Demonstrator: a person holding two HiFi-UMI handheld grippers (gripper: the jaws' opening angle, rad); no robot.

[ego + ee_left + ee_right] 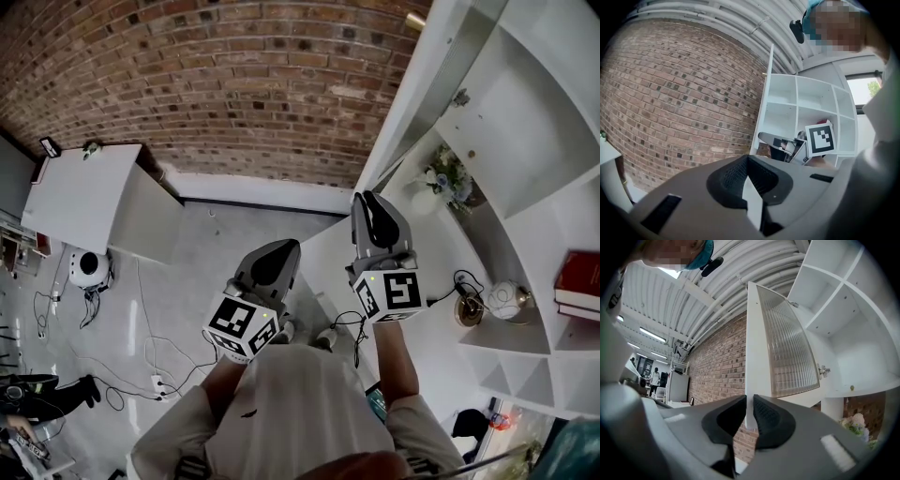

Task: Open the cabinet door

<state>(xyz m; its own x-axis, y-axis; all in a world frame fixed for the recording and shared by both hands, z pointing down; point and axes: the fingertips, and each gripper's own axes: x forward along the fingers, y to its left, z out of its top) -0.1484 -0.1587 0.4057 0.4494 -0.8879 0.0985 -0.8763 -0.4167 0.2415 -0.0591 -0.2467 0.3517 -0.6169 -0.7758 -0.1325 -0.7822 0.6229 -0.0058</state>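
Observation:
The white cabinet door stands open, swung out from the white shelf unit, with a brass knob near its far end. In the right gripper view the door shows a ribbed glass panel, and its white frame edge runs down between the pads. My right gripper is shut on that edge; from the head view it sits at the door's lower corner. My left gripper hangs to the left, apart from the door, jaws shut on nothing. The left gripper view shows the door edge-on.
A brick wall lies ahead. The shelves hold flowers, a round ornament and a red book. A low white cabinet stands at left, with cables and a power strip on the grey floor.

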